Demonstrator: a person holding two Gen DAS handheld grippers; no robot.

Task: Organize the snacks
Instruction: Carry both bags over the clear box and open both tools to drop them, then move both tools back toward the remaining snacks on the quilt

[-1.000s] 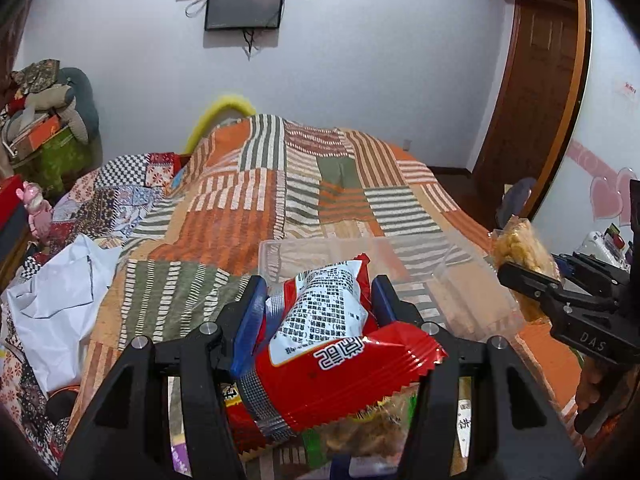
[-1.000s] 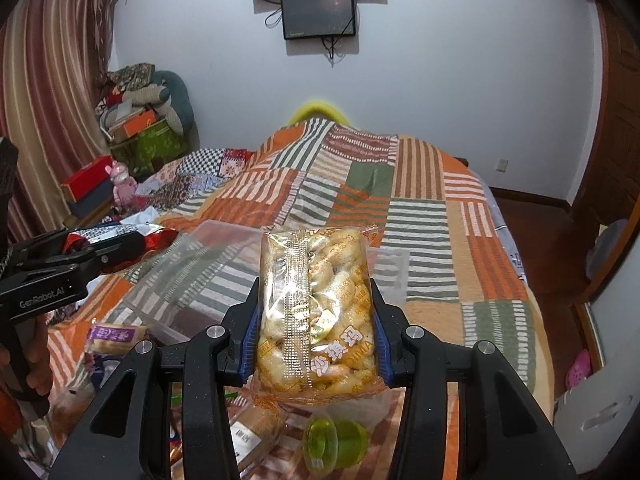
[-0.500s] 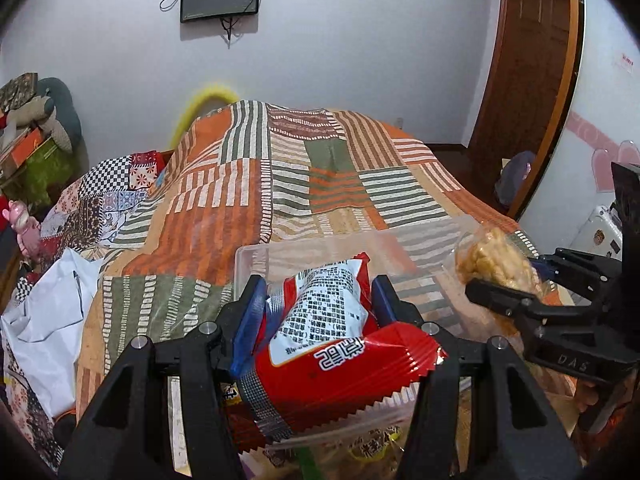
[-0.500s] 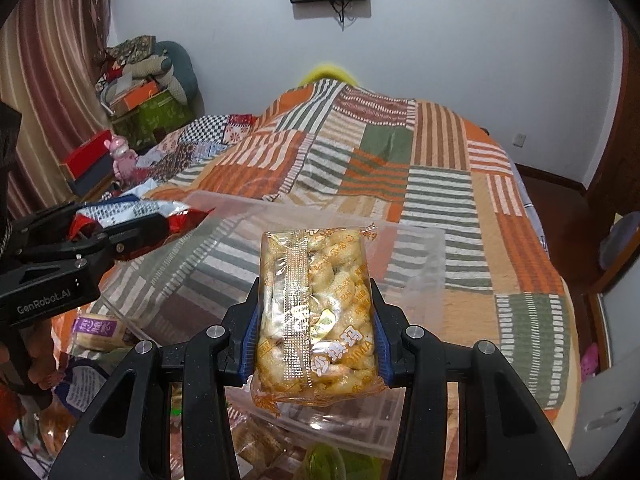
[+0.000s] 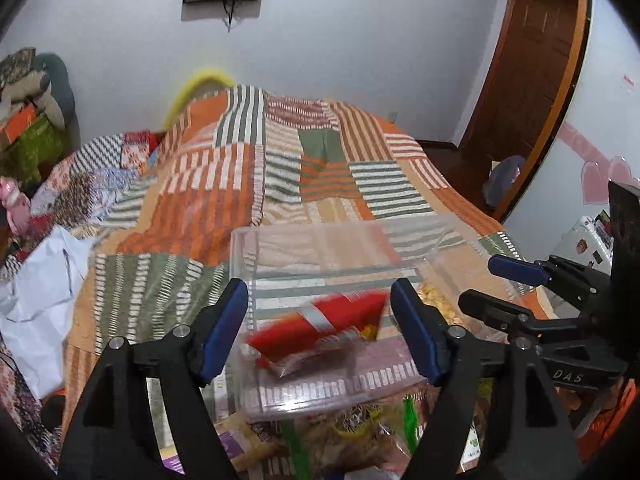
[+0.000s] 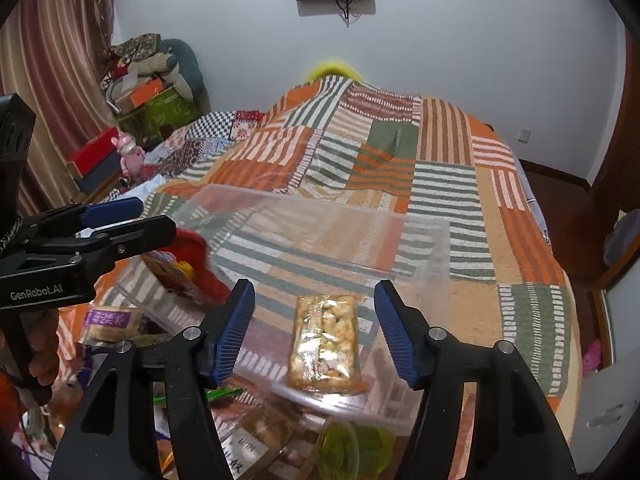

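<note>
Left gripper (image 5: 320, 330): jaws released and spread, having just been opening. The red snack packet (image 5: 316, 326) sits between the 2 blue pads but touches neither; it is blurred, so its print cannot be read. It lies inside the clear plastic box (image 5: 244, 264), toward the box's left end as the right wrist view shows it, though whether it rests on the floor of the box cannot be told.

Right gripper (image 6: 315, 330): jaws likewise let go, having just been opening. The yellow snack packet (image 6: 325, 350) lies between the pads with a clear gap on each side, flat on the floor of the box near its front wall.

The box stands on a striped patchwork bedspread (image 5: 280, 168). Its walls are see-through and faint; the far rim is hard to trace against the stripes.

Below both grippers, more snack packets (image 6: 110, 320) lie in a heap in front of the box, largely hidden by the gripper bodies and cut off by the frame edge. A green jelly cup (image 6: 354, 450) shows blurred at the bottom. A hand (image 6: 38, 354) grips the left gripper's handle, partly cut off.
</note>
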